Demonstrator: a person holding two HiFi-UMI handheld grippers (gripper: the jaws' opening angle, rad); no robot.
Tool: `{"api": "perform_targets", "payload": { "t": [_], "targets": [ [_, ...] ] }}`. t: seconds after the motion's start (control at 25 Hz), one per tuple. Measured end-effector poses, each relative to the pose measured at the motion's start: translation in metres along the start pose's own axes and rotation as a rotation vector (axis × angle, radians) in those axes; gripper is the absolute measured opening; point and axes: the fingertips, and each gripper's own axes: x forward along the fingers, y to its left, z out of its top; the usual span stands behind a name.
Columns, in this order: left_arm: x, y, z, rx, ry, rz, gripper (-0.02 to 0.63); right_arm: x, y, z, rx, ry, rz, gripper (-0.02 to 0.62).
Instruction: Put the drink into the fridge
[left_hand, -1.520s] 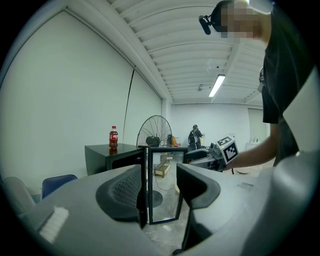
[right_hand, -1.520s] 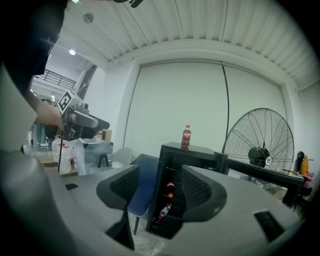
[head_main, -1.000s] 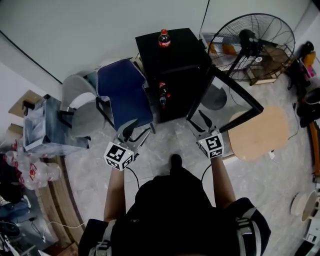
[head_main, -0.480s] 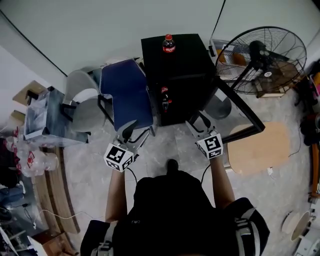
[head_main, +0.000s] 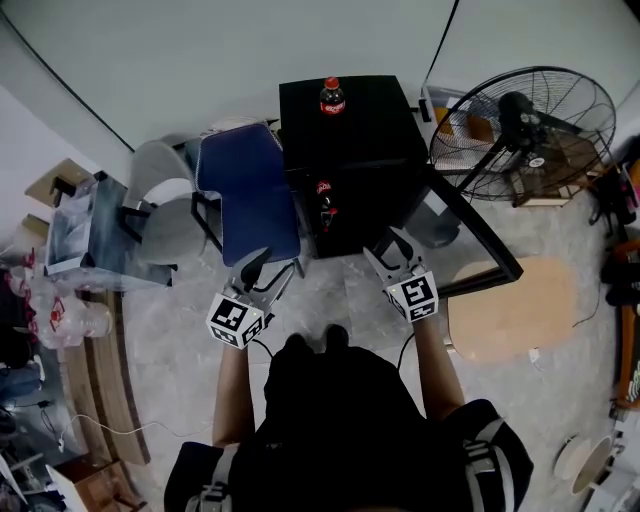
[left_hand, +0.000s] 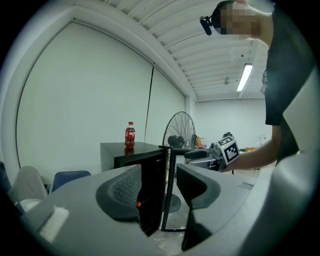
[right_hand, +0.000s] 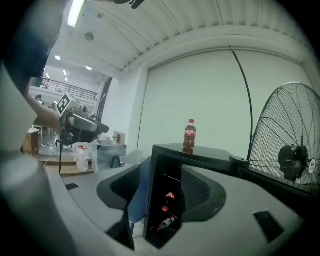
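Note:
A cola bottle (head_main: 332, 97) with a red cap stands upright on top of the black fridge (head_main: 350, 130), also seen as the bottle (left_hand: 129, 135) and the bottle (right_hand: 189, 134). The fridge door (head_main: 470, 235) hangs open to the right. More bottles (head_main: 324, 198) lie on the shelves inside (right_hand: 169, 196). My left gripper (head_main: 268, 275) is open and empty, in front of the blue chair. My right gripper (head_main: 387, 250) is open and empty, just before the fridge's open front. Both are well short of the bottle on top.
A blue chair (head_main: 248, 190) stands against the fridge's left side, with a grey chair (head_main: 160, 205) beyond it. A large floor fan (head_main: 520, 125) stands to the right behind the open door. A round wooden board (head_main: 510, 310) lies on the floor at the right.
The right gripper has drifted left, closer to the fridge's open front. The left gripper has barely moved. The door stays open and the bottle on top is unmoved.

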Motion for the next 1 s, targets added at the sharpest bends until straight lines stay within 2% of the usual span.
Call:
{"api": "perform_targets", "payload": {
  "t": [0.4, 1.0],
  "targets": [
    [0.016, 0.002, 0.012, 0.002, -0.033, 0.018, 0.219, -0.008, -0.019, 0.005, -0.011, -0.021, -0.025, 0.262],
    [0.032, 0.021, 0.023, 0.017, -0.061, -0.008, 0.218, 0.003, -0.037, 0.023, -0.037, -0.044, -0.080, 0.261]
  ]
}}
